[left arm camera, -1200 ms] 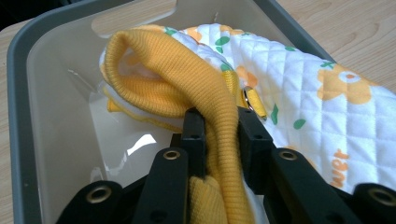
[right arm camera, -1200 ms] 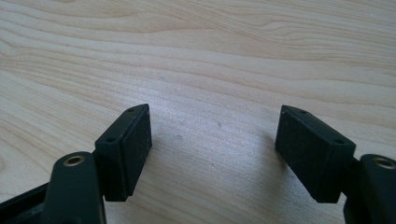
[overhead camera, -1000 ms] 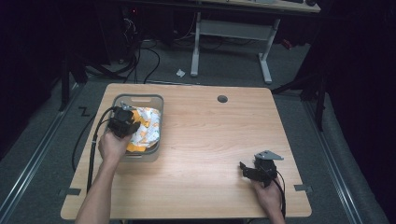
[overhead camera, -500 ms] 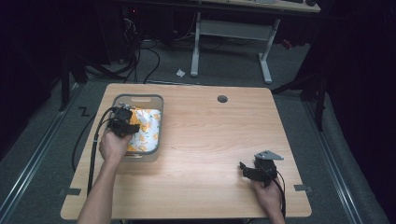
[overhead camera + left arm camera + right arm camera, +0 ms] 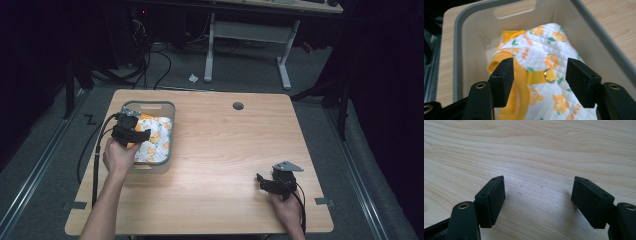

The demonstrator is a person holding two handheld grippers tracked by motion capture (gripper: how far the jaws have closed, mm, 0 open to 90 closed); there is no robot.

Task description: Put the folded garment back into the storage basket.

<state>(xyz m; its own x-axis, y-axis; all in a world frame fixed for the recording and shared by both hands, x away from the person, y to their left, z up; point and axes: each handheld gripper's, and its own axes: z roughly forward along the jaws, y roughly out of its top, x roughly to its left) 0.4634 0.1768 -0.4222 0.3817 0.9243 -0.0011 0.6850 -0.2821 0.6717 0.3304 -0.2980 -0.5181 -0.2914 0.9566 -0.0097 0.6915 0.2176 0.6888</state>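
My left gripper (image 5: 537, 72): jaws wide, empty, poised over white quilted orange-flower garment (image 5: 549, 82) inside grey plastic bin (image 5: 459, 50), likely for pickup. My right gripper (image 5: 537, 200): spread, empty, parked on light wooden table (image 5: 536, 150).

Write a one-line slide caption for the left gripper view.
Open left gripper poised over a quilted white garment with orange flowers lying in a grey bin on the wooden table.

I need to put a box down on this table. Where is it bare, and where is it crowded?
Bare wood runs from the grey bin across to the right gripper, including around the cable hole. Crowded: the bin, holding quilted cloth, with the left gripper open over it.
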